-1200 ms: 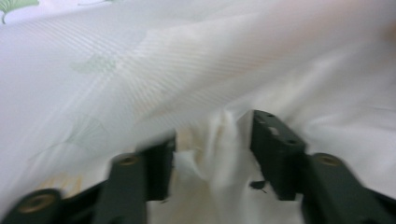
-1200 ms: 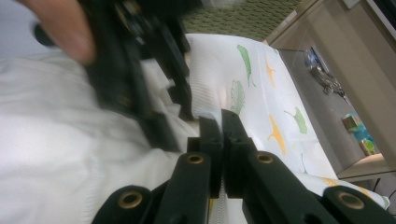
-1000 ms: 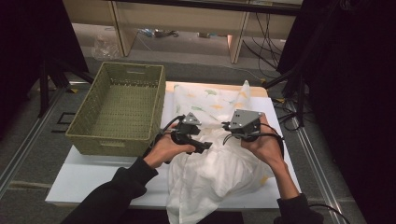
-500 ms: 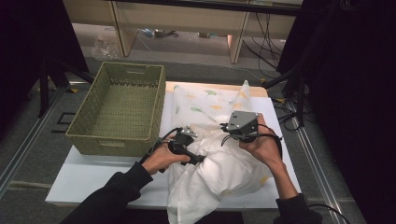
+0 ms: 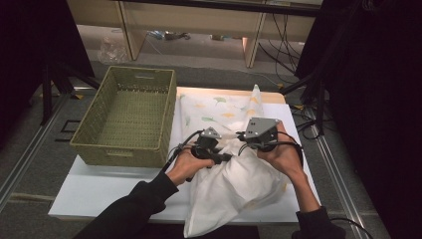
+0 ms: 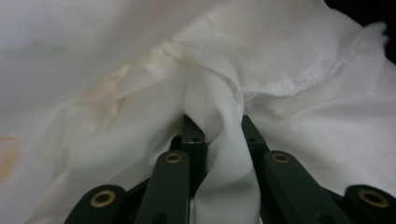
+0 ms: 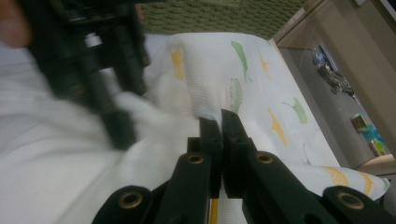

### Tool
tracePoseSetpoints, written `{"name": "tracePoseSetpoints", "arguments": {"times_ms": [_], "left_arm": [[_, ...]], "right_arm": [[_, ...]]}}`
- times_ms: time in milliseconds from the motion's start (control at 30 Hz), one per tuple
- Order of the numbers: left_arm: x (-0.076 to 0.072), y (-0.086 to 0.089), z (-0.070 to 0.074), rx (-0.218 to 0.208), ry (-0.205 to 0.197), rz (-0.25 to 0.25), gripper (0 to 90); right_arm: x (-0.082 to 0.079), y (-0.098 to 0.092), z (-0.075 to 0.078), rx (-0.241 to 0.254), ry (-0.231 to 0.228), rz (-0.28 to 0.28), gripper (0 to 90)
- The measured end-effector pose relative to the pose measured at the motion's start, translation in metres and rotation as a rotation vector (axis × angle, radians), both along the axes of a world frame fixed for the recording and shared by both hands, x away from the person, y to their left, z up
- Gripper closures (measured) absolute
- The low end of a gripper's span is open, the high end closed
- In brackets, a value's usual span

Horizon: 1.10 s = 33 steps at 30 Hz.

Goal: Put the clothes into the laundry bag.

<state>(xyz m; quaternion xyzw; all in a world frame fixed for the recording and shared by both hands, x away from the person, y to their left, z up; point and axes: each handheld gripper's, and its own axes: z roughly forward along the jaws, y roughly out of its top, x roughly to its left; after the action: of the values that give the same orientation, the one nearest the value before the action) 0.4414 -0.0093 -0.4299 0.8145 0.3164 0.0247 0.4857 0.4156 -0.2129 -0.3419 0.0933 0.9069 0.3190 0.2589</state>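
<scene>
High view dim, dark surround, white tabletop (image 5: 99, 189) lit from above. Gripper views soft; cloth (image 6: 289, 140) past the jaws bright, other gripper (image 7: 98, 70) motion-blurred.

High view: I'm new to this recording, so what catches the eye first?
A crumpled white cloth with leaf prints sprawls over the white table, pinched by both hand-held grippers: the left hand-held gripper has just been closing on a fold, the right hand-held gripper is shut on fabric. An empty green woven basket sits left.
</scene>
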Motion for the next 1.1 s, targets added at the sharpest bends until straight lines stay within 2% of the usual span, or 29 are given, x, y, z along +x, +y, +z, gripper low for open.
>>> {"name": "tracePoseSetpoints", "arguments": {"times_ms": [100, 133, 200, 233, 267, 300, 333, 433, 500, 633, 700, 800, 867, 900, 933, 1000, 1033, 1100], "left_arm": [[0.015, 0.003, -0.001, -0.042, 0.025, 0.084, 78.4], [0.018, 0.003, -0.001, -0.039, 0.018, 0.113, 78.5], [0.025, 0.000, -0.004, -0.007, -0.023, 0.130, 78.4], [0.029, -0.001, -0.008, 0.012, -0.027, 0.134, 78.2], [0.032, -0.001, -0.013, 0.008, -0.001, 0.136, 77.6], [0.034, -0.002, -0.018, 0.006, 0.044, 0.132, 76.0], [0.035, -0.001, -0.021, 0.009, 0.068, 0.123, 73.0], [0.032, 0.009, -0.021, 0.022, 0.069, 0.109, 58.0], [0.024, 0.018, -0.014, 0.029, 0.048, 0.097, 45.9], [0.001, 0.037, 0.001, 0.055, 0.008, 0.025, 28.8], [-0.009, 0.039, 0.001, 0.069, -0.010, -0.018, 19.9], [-0.019, 0.031, -0.008, 0.105, -0.020, -0.079, 15.4], [-0.021, 0.023, -0.014, 0.105, 0.007, -0.119, 15.4], [-0.021, 0.018, -0.017, 0.103, 0.005, -0.157, 15.5], [-0.021, 0.012, -0.020, 0.115, -0.011, -0.172, 15.8], [-0.020, 0.001, -0.026, 0.147, -0.023, -0.159, 16.0], [-0.020, -0.006, -0.029, 0.146, -0.002, -0.155, 15.8], [-0.015, -0.015, -0.036, 0.191, -0.015, -0.165, 16.6]], "right_arm": [[-0.001, 0.001, 0.005, -0.011, -0.020, 0.007, 90.0], [-0.003, 0.003, 0.005, -0.011, -0.020, 0.012, 90.0], [-0.006, 0.007, 0.004, -0.012, -0.001, 0.027, 90.0], [-0.005, 0.008, 0.004, -0.013, -0.009, 0.021, 90.0], [-0.004, 0.008, 0.004, -0.019, -0.011, 0.039, 90.0], [-0.003, 0.008, 0.002, -0.018, -0.003, 0.030, 90.0], [-0.001, 0.008, 0.001, -0.021, -0.007, 0.036, 90.0], [0.000, 0.006, -0.006, -0.015, 0.023, 0.002, 90.0], [0.002, 0.004, -0.007, -0.016, 0.020, -0.007, 90.0], [0.002, 0.003, -0.006, -0.008, 0.026, -0.008, 90.0], [0.003, 0.003, -0.005, -0.005, 0.024, -0.009, 90.0], [0.003, 0.004, -0.006, -0.010, 0.024, -0.009, 90.0], [0.002, 0.005, -0.006, -0.010, 0.026, -0.008, 90.0], [0.002, 0.006, -0.006, -0.010, 0.024, -0.009, 90.0], [0.002, 0.006, -0.006, -0.012, 0.022, -0.003, 90.0], [0.002, 0.007, -0.006, -0.016, 0.019, -0.007, 90.0], [0.002, 0.007, -0.006, -0.010, 0.021, -0.008, 90.0], [0.003, 0.006, -0.006, -0.007, 0.029, -0.001, 90.0]]}}
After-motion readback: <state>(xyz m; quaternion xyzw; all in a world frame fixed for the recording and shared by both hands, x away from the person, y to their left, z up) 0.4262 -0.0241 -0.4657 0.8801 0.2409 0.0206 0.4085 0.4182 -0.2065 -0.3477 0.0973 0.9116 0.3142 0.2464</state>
